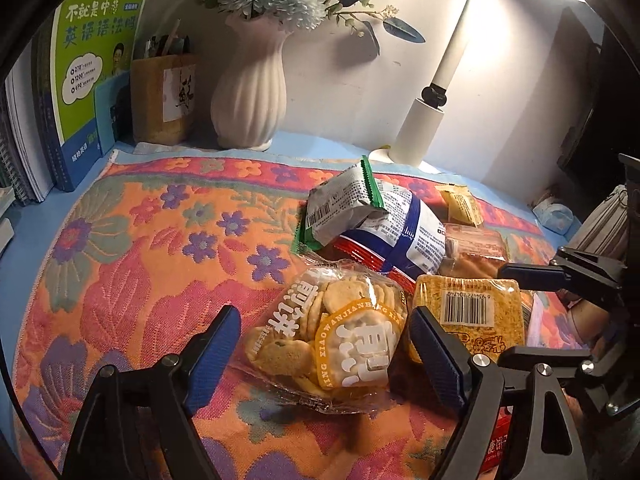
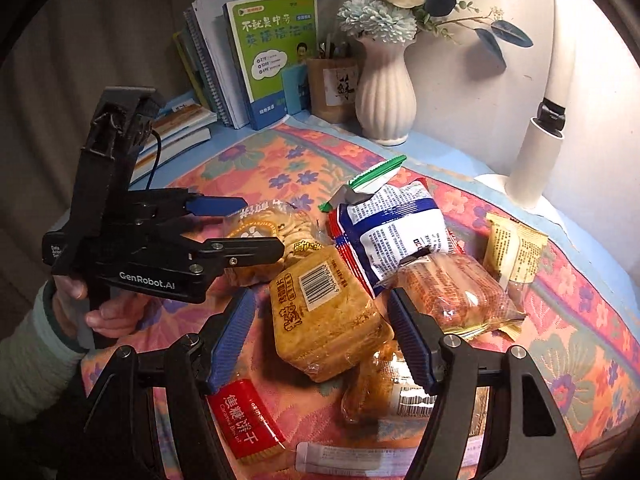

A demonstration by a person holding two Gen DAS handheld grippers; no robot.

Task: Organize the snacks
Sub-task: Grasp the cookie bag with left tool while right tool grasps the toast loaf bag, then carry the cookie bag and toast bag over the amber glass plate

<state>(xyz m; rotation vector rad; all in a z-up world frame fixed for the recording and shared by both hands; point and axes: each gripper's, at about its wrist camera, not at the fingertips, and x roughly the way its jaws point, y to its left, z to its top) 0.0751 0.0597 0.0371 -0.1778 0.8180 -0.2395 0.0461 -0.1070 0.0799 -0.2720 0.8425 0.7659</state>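
i hold my left gripper [image 1: 326,350] wide apart around the cracker bag [image 1: 324,332]; right gripper [image 2: 322,338] gapes astride the barcoded snack block [image 2: 324,308] beside it.

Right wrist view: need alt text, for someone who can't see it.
The open right claw straddles a block-shaped yellow snack pack in a pile of wrapped snacks on a floral cloth. The left claw, also open, sits at a round biscuit bag behind. Books, a white vase and a lamp line the back wall.

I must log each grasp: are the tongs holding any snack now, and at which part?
Nothing is held. The left tongs stand open around the round cracker bag; the right tongs stand open around the barcoded biscuit pack.
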